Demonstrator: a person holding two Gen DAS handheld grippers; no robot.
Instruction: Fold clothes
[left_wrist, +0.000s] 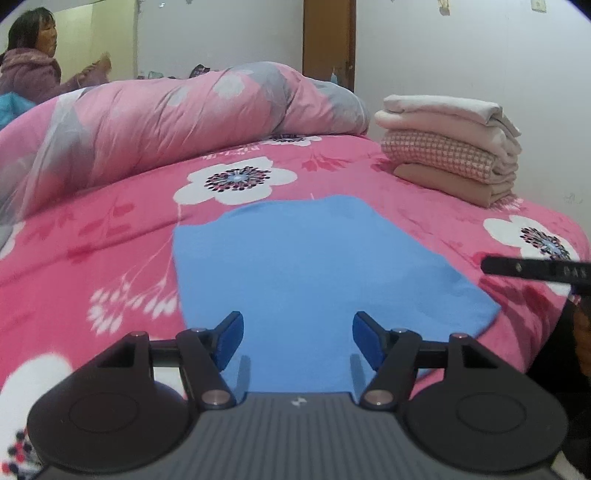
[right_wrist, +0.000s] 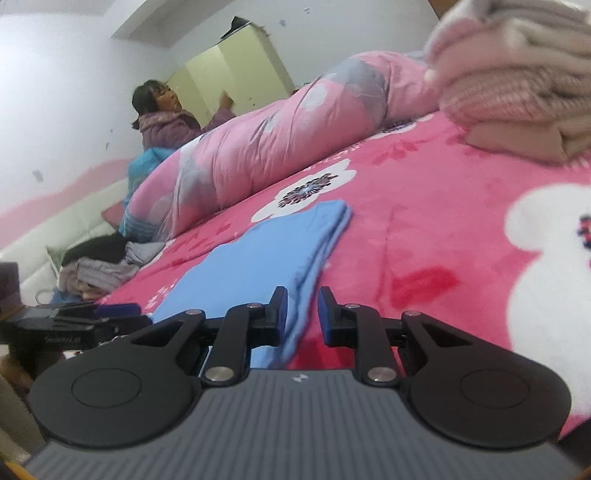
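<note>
On pink bedspread (left_wrist: 110, 240), blue garment (left_wrist: 314, 266) flat for folding — left gripper (left_wrist: 297, 341) open, empty; right gripper (right_wrist: 302, 314) narrowly parted, pinching nothing — folded stack (left_wrist: 448, 147) aside.

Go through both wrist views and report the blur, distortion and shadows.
Left wrist view: fisheye bows the pink bedspread; blue garment and folded stack fairly sharp; soft finger shadows under the left tool. Right wrist view: tilted, motion-smeared; folded stack blurred, blue garment edge streaked near the right tool.

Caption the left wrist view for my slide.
Open left gripper over a flat blue garment on a pink floral bedspread.
</note>
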